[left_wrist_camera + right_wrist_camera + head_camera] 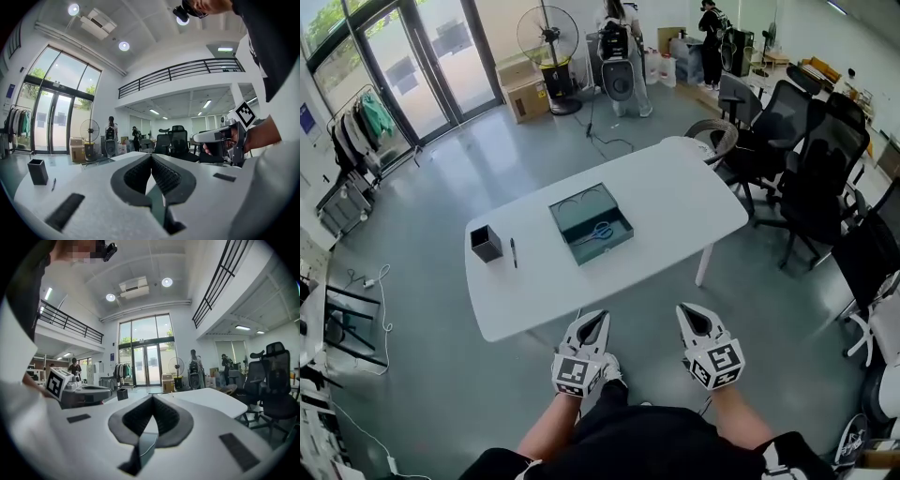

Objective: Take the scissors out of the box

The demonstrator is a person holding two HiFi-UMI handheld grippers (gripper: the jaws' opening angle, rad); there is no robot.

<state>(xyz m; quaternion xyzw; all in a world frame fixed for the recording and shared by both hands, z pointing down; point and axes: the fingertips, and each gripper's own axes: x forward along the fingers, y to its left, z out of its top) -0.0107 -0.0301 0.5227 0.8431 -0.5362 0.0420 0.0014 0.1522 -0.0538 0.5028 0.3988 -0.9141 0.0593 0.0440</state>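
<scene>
The jaws of the left gripper (151, 155) were seen pressed together with nothing between them, and those of the right gripper (152, 397) were likewise closed and empty. Both grippers were held roughly level and side by side, just short of the near edge of the desk (675, 187) and pointed toward it. This was judged an approach posture, with no grasp yet begun. The scissors (602, 231) were found lying flat inside the open box (565, 235), which was set near the middle of the desk, well apart from both grippers. A black cup (486, 243) and a pen (514, 252) were placed to the left of the box, out of the likely path. It was judged that the jaws would have to be opened, and the scissors reached from above because of the box walls.
</scene>
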